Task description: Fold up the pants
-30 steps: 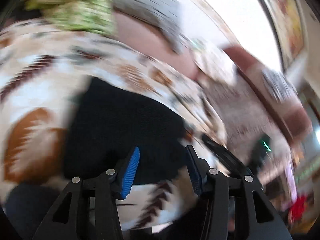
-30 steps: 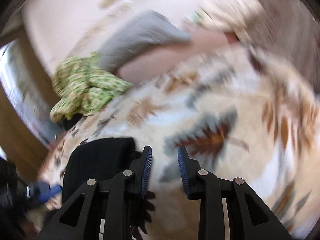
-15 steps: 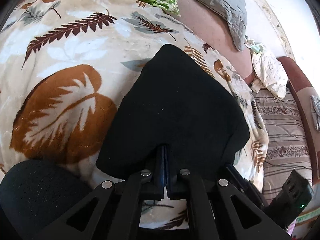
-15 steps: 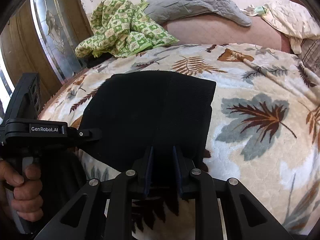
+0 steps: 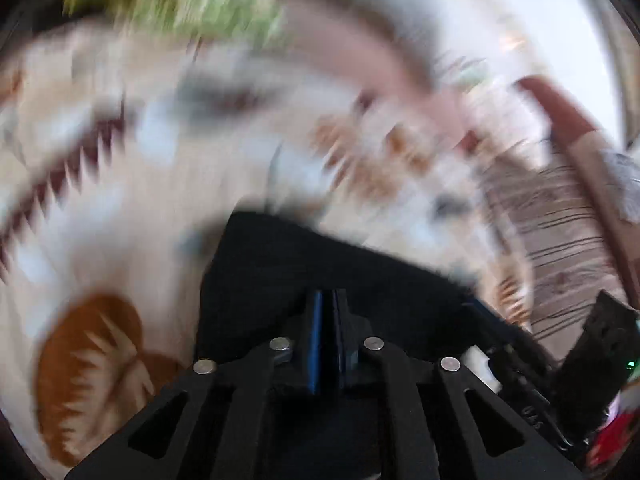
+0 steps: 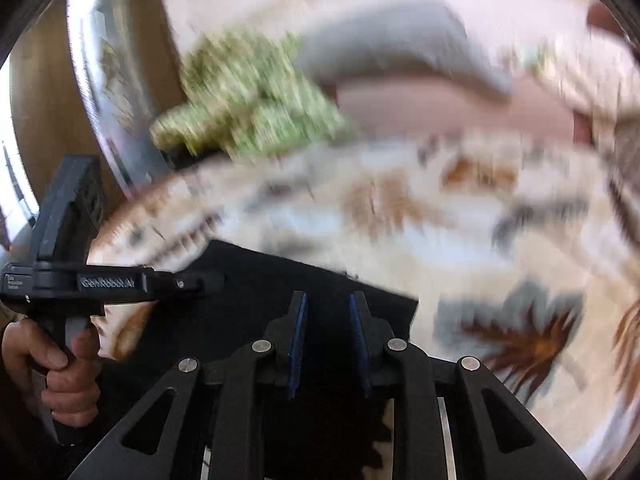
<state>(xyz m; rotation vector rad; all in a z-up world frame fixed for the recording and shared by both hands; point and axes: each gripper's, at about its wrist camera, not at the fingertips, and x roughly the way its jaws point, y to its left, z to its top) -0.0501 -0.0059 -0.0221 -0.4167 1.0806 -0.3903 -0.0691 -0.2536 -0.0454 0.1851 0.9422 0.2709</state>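
Both views are smeared with motion blur, so only the broad shapes are sure. The black pants [image 5: 320, 276] lie on the leaf-print blanket [image 5: 120, 184] that covers the bed, at its near edge, close under both tools. The left gripper [image 5: 326, 312] has its blue pads pressed almost together with the dark cloth pinched between them. The right gripper [image 6: 326, 320] sits narrowly parted, a clear gap between its pads; the pants [image 6: 280, 280] fill that gap from behind, but I cannot tell whether the pads actually grip the fabric. In the right wrist view the left gripper's body [image 6: 80, 280] crosses over the pants' left side, held by the person's left hand [image 6: 60, 368]. Toward the bed's far edge a green patterned cloth [image 6: 248, 100] is bunched beside a grey pillow [image 6: 392, 48].
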